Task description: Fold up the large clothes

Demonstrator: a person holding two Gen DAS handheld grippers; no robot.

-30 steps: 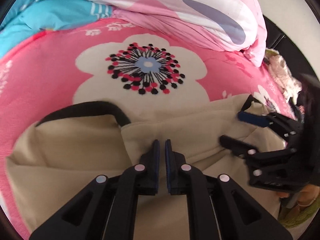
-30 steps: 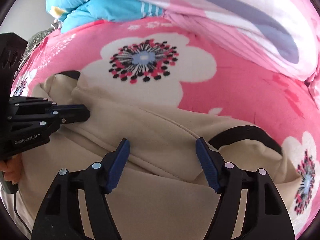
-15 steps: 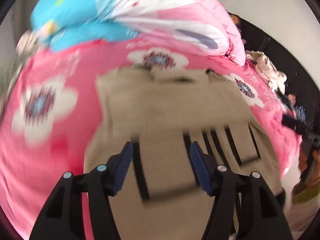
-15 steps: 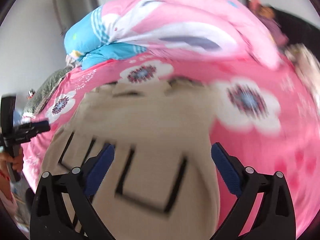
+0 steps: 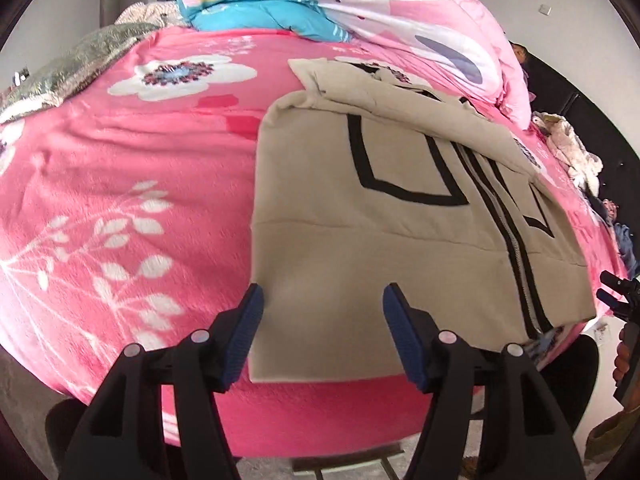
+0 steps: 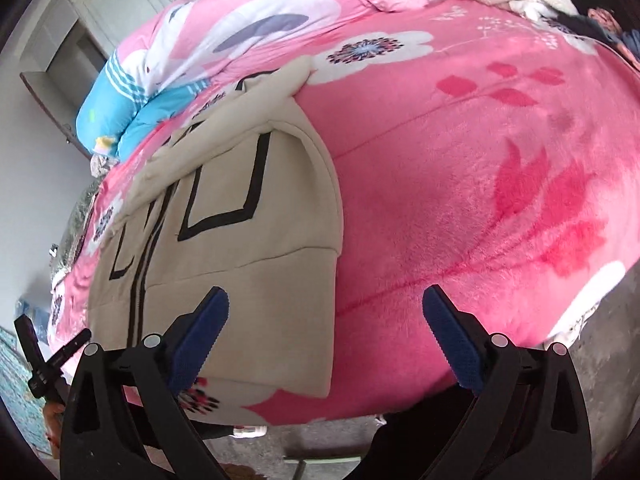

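A beige zip jacket point(image 5: 360, 216) with black outlined pockets lies flat on the pink flowered bed point(image 5: 120, 184), hood folded down over its top, hem at the near edge. My left gripper point(image 5: 322, 332) is open and empty, just above the hem's left part. In the right wrist view the jacket point(image 6: 240, 240) lies to the left. My right gripper point(image 6: 326, 336) is open and empty over the jacket's lower right corner and the bedspread point(image 6: 480, 160). The right gripper also shows at the far right of the left wrist view point(image 5: 618, 300), and the left gripper shows at the far left of the right wrist view point(image 6: 52, 354).
Rolled pink, white and blue quilts point(image 5: 340, 4) are piled at the bed's far end. A grey blanket point(image 5: 76, 64) lies at the far left. Loose clothes point(image 5: 572, 152) are heaped at the right edge. The bed's near edge drops to the floor point(image 5: 360, 464).
Both grippers pulled back from the hood to the jacket's hem. The left gripper let go and opened. The hood now lies folded down over the jacket.
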